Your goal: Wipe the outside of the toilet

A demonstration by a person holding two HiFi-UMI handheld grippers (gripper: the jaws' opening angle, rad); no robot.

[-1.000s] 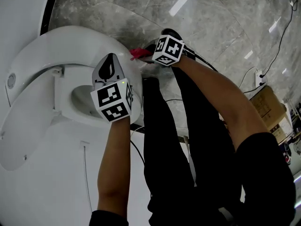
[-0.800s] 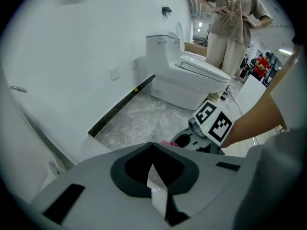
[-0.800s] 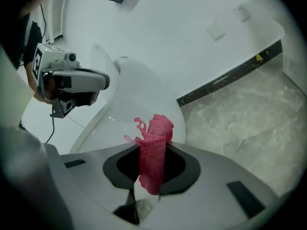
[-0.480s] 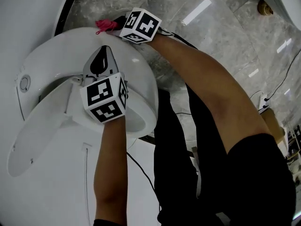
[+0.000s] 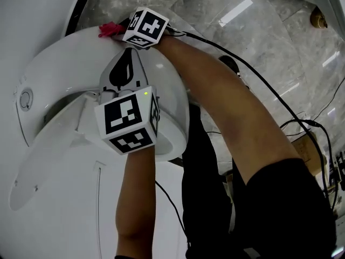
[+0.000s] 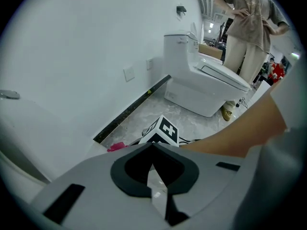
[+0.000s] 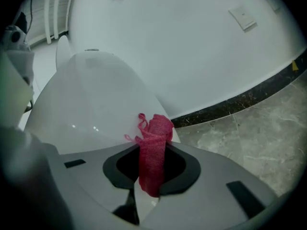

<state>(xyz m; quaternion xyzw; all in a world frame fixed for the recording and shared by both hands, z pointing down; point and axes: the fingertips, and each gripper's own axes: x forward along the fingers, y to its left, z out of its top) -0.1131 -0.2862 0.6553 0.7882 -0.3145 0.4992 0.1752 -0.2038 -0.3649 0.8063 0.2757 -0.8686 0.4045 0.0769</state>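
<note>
While the right hand-held gripper (image 7: 152,176) clamps the red cloth (image 7: 154,143) at the toilet's (image 5: 168,88) far outer rim, the left hand-held gripper (image 6: 156,176) hangs over the bowl, jaws together and empty. Wiping looks under way, though contact is unclear. Next, the cloth likely needs dragging along the curved outside with steady pressure.

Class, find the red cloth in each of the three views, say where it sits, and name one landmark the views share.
Head view: red cloth top left, at the toilet's far edge.
Left gripper view: small, lower left of centre, just above the jaws.
Right gripper view: bottom centre, clamped between the jaws.
Shared landmark: the dark skirting strip at the wall's foot.
</note>
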